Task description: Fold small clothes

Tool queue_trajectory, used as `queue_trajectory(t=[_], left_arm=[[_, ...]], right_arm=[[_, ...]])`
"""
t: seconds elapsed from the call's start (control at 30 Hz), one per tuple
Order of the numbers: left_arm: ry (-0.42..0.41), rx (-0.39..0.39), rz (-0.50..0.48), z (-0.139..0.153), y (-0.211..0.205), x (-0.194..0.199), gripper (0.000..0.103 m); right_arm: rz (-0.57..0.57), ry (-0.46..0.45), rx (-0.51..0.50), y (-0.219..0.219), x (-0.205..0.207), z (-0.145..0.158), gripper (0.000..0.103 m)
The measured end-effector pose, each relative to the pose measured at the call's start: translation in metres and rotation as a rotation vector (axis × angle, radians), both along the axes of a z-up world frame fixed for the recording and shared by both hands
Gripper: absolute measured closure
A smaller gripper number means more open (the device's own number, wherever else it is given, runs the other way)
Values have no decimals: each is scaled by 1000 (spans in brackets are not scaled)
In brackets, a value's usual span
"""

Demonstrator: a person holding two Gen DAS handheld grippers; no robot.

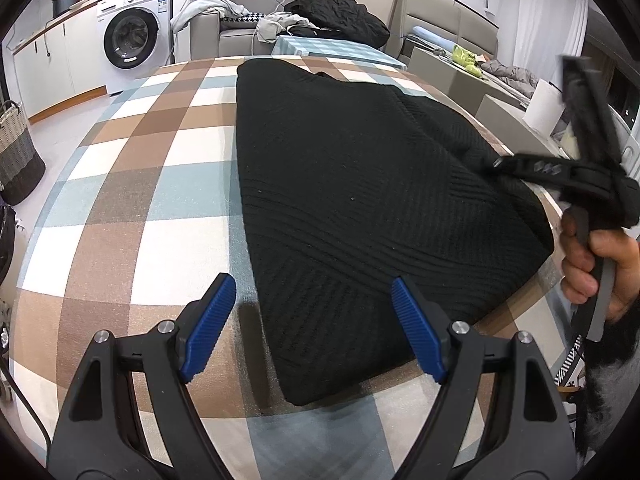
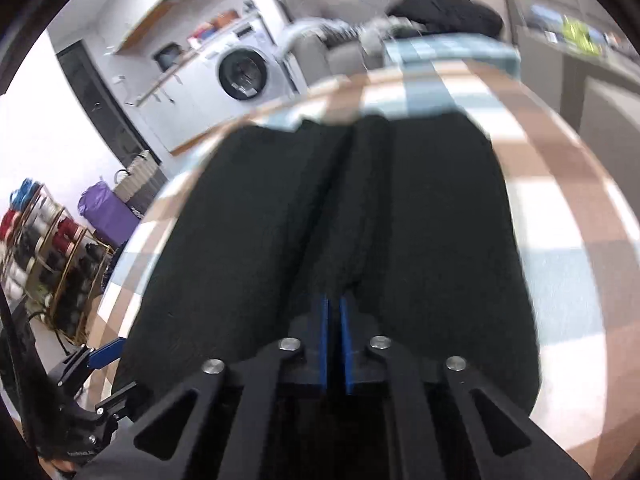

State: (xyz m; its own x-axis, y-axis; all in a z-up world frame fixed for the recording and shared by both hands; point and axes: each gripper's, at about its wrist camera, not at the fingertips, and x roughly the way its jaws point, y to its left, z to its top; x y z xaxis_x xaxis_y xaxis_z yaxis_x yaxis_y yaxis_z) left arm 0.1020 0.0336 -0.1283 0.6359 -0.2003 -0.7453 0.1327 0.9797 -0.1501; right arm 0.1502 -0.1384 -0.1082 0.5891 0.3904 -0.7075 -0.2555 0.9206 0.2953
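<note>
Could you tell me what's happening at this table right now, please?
A person holding a gripper in each hand is folding a black knit garment on a table with a checked cloth. The right gripper is shut on a bunched fold of the garment at its edge and appears to be lifting it; that view is blurred by motion. The left gripper is open just above the near edge of the garment, holding nothing. The garment lies partly folded.

Motion is blurring the whole right wrist view, smearing the black ribbed knit sweater point(image 2: 320, 216) and brown, blue and white checked tablecloth point(image 2: 560, 208); the sweater fold is hiding the right gripper's blue fingertips point(image 2: 335, 304)
</note>
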Motion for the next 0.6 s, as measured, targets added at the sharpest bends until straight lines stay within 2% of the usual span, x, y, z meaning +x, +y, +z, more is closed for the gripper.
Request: queue_trajectory(t=[0.07, 0.13, 0.27, 0.37, 0.5, 0.6], left_arm=[[-5, -8, 8, 1, 3, 0, 25], [-1, -21, 7, 1, 5, 1, 25], [12, -11, 13, -1, 6, 2, 25], [13, -8, 11, -1, 6, 3, 25], [14, -5, 11, -2, 5, 3, 25], [12, -8, 13, -2, 5, 4, 25]], right_arm=[[-13, -57, -4, -4, -6, 14, 99], [-48, -66, -36, -11, -7, 17, 99], [-52, 66, -94, -20, 7, -12, 93], [-41, 65, -54, -30, 0, -15, 90], [-24, 1, -26, -35, -20, 1, 74], [9, -13, 26, -33, -34, 9, 74]])
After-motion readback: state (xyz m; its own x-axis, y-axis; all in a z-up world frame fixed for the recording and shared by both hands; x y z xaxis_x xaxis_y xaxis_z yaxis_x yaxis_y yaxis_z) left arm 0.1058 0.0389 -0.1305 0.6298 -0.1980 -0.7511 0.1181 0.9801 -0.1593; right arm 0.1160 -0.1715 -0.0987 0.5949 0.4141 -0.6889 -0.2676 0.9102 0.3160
